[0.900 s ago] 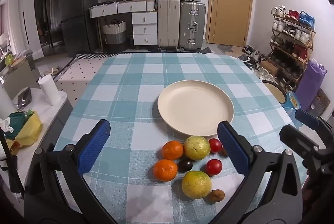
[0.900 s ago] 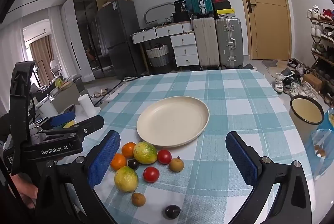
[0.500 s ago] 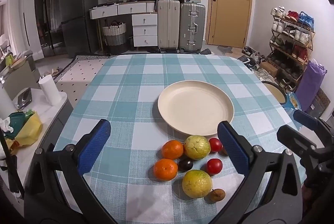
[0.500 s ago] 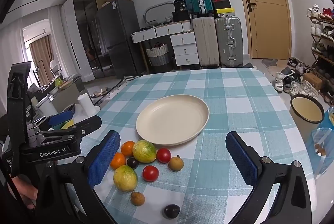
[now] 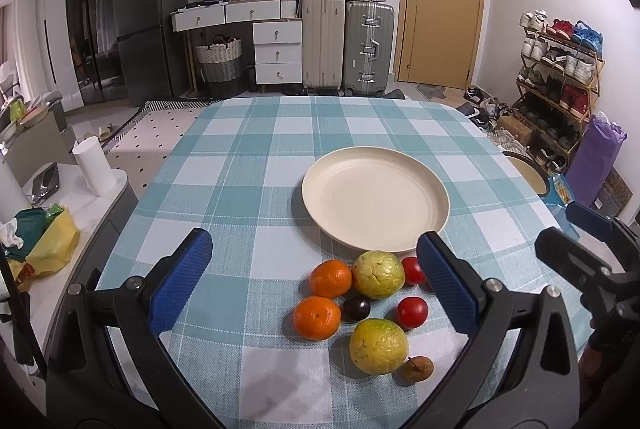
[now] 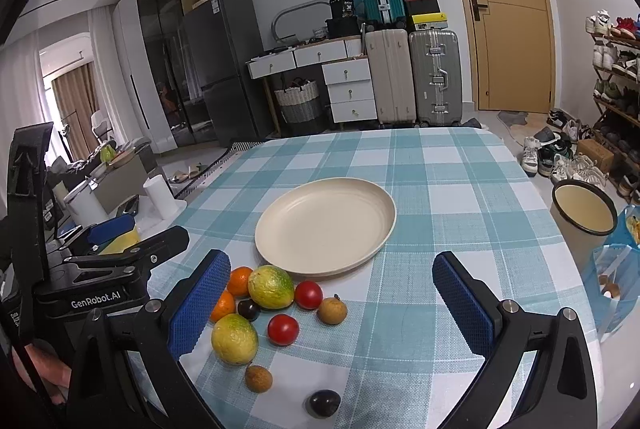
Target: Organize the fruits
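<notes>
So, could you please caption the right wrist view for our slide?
Open right gripper above loose fruit beside an empty cream plate on a checked tablecloth.

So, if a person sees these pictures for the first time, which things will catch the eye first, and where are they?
The cluster of small fruits on the checked tablecloth draws the eye first: oranges, yellow-green fruits, red ones and dark ones, just in front of the plate. Next comes the cream plate, empty, near the table's middle. Both the left gripper and the right gripper hover open above the fruits, holding nothing.
</notes>
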Available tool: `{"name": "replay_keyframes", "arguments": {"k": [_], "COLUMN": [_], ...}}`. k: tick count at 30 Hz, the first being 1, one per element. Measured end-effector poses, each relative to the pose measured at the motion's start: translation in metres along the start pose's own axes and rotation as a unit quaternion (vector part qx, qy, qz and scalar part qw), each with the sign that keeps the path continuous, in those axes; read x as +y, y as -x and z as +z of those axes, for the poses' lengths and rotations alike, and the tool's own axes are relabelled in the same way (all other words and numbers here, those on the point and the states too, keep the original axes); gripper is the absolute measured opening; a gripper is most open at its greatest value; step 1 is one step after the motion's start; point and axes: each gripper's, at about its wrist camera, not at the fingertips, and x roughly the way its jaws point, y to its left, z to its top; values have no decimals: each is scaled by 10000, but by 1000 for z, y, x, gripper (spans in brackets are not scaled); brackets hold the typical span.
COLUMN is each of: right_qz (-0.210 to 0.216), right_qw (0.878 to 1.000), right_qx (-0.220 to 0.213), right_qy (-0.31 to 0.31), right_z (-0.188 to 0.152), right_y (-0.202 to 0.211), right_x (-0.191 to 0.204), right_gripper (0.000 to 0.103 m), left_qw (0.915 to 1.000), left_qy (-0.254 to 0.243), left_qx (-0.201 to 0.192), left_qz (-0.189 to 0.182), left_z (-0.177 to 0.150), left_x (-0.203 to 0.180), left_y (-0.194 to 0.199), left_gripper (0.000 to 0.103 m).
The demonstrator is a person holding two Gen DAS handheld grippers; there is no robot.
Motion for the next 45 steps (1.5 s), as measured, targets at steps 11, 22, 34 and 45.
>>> {"name": "replay_keyframes", "arguments": {"k": [11, 22, 34, 45], "right_qz": [17, 21, 16, 22], "right_qw": [10000, 10000, 10000, 10000], "right_qx": [-39, -46, -38, -40], "right_qy": [15, 19, 0, 7], "right_z": [0, 1, 0, 0], "right_y": [3, 3, 2, 2], "right_x": [2, 4, 4, 3], "right_gripper": [103, 103, 103, 103], "left_qw": [10000, 10000, 9999, 9999], "left_qy": [2, -6, 18, 12], "left_qx": [1, -9, 98, 109], "left_qz": [45, 68, 79, 80], "left_z": [-3, -4, -9, -10], "left_x": [3, 4, 7, 7], "left_y": [-3, -5, -9, -10], "left_gripper": [102, 103, 102, 102]}}
